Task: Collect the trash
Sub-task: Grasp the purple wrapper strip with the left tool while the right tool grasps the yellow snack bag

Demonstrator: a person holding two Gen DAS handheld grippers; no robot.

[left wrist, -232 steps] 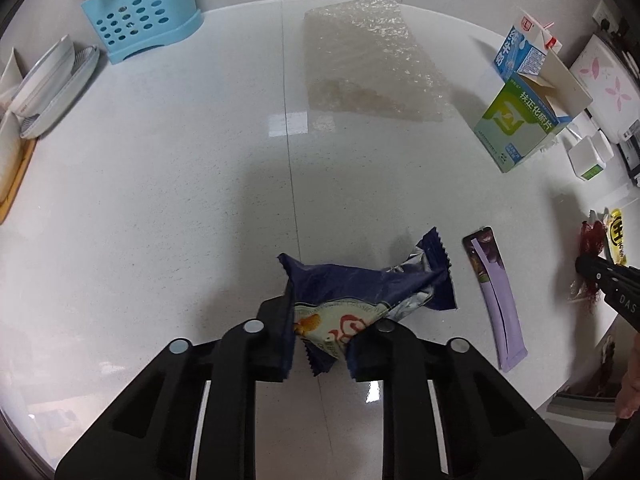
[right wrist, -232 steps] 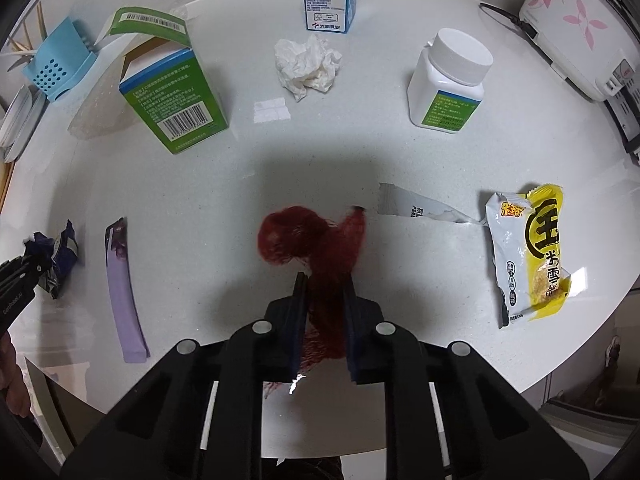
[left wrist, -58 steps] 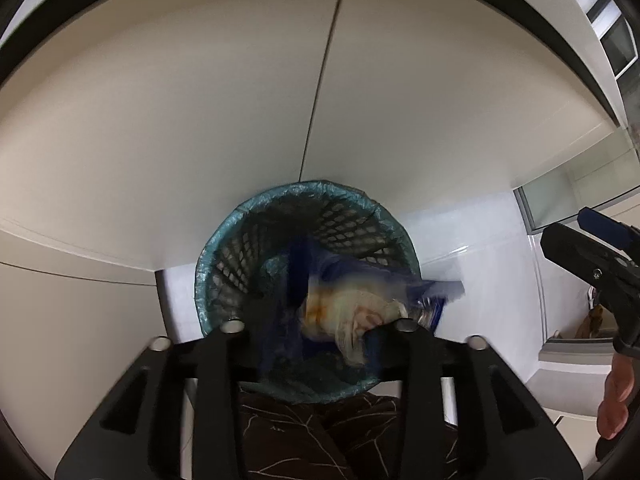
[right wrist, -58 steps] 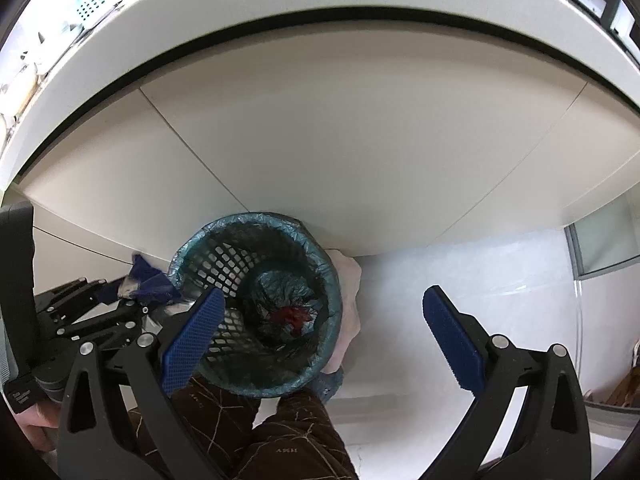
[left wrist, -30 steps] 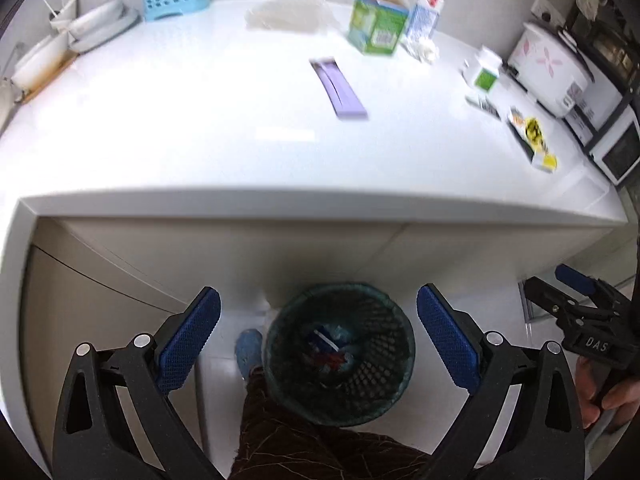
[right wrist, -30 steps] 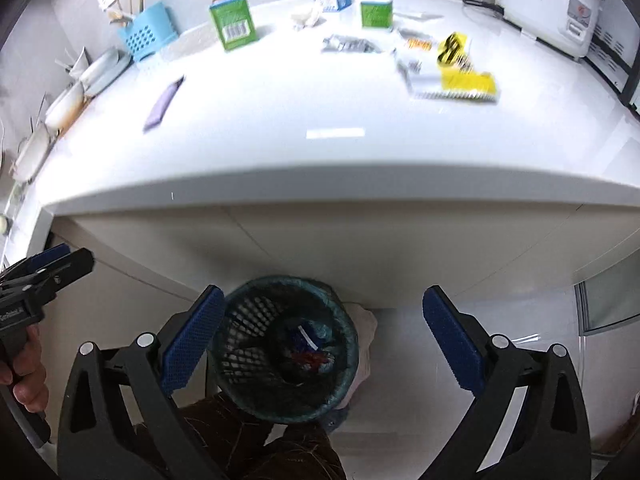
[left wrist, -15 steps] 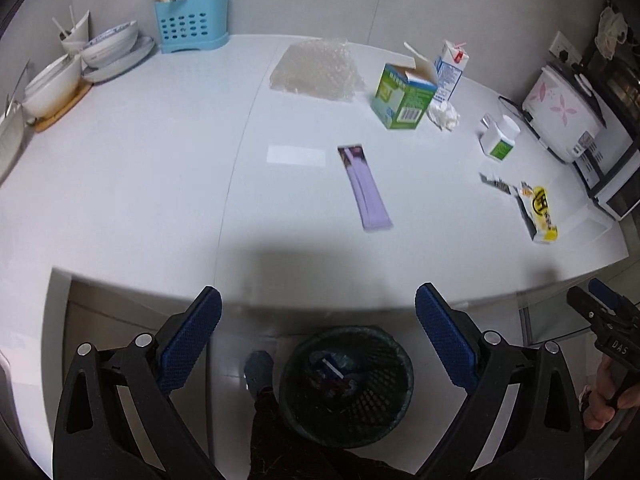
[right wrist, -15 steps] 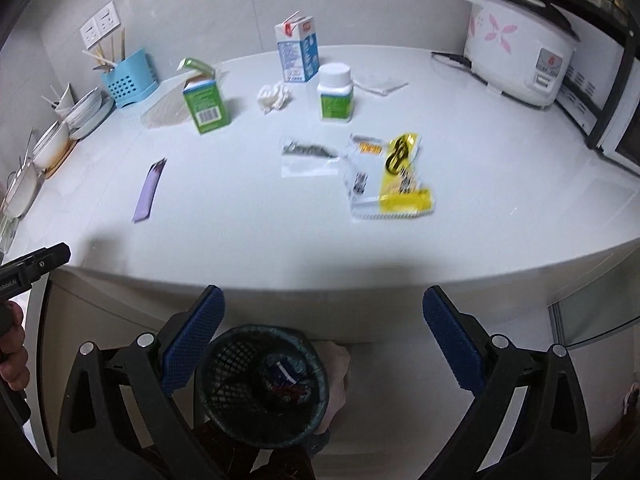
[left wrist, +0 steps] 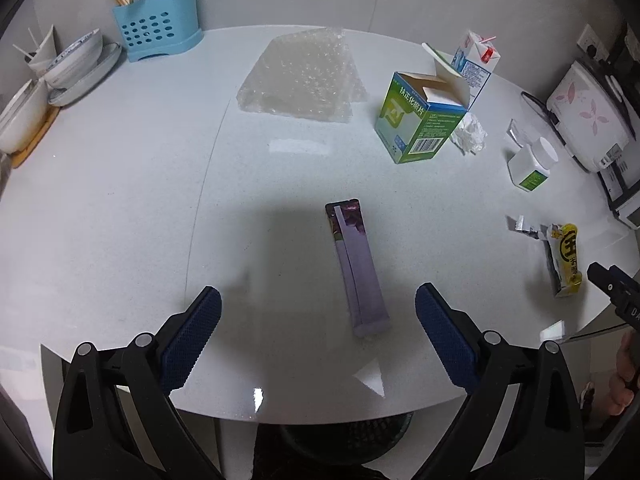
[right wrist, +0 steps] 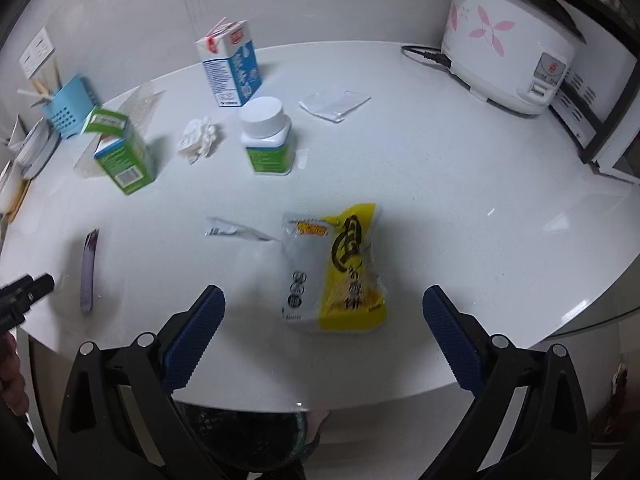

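A purple sachet (left wrist: 358, 270), a yellow-and-white wrapper (right wrist: 334, 270), a pink-flowered white cooker (right wrist: 508, 36).

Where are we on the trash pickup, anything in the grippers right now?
Nothing in hand: the left gripper and right gripper are both open and empty above the counter. Left on it: the purple sachet, yellow snack packet, torn clear wrapper, crumpled tissue and bubble wrap. The bin sits below the counter edge.
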